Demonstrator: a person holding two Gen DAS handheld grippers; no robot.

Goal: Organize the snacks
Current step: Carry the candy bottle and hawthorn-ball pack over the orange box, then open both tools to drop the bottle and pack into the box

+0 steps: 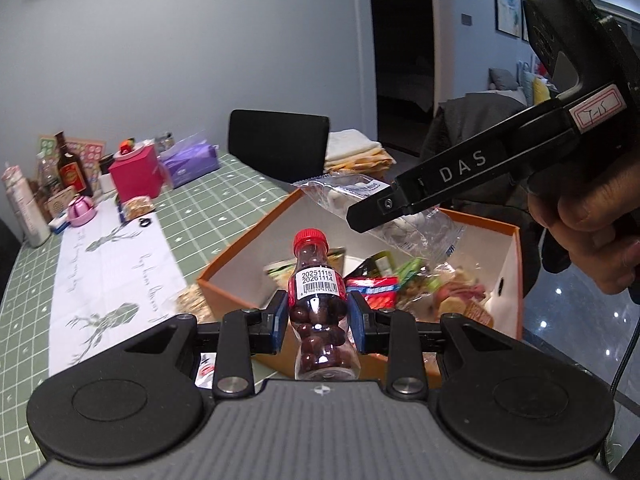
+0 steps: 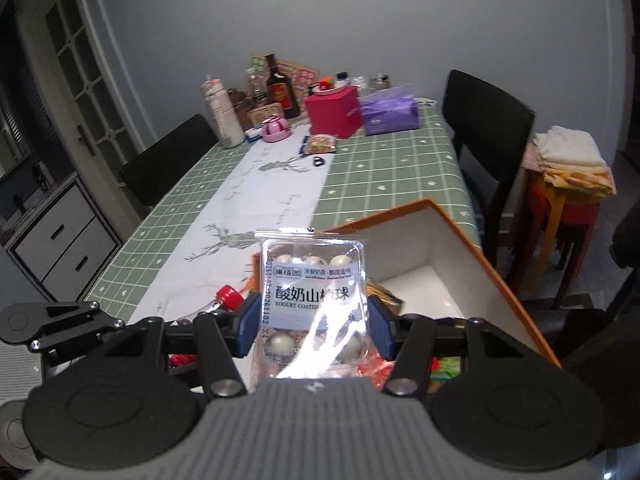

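Orange cardboard walls frame the box (image 1: 516, 240) at the centre right of the left wrist view, and it already holds a loose heap of wrapped snacks (image 1: 400, 284) against its near right side. The left tool (image 1: 318, 314) pinches a small bottle (image 1: 318, 304) with a red cap, full of dark round sweets, its blue pads pressed to the waist just under the barcode label; the bottle stands upright, low in the middle of the frame, in front of the box's near wall.

The right tool (image 2: 314, 326) pinches a clear packet (image 2: 314, 296) of yogurt-coated balls by its two side edges, and the packet hangs above the open box (image 2: 500, 264), right of centre in its own view. Seen from the left wrist, the packet (image 1: 384, 208) sits high over the box's far half.

Both items look bound for the box, in my judgement. The white floor at the back is bare, so the packet would lie flat there if lowered close before release (a drop from height could tip it onto the heap). The bottle is round and could roll, so laying it along a wall, or wedging it beside the wrappers, seems the safer choice. Taking turns over the opening would keep the two tools from colliding.

The green checked worktop (image 2: 380, 176) stretches to the upper middle, with other clutter well apart at its far end.
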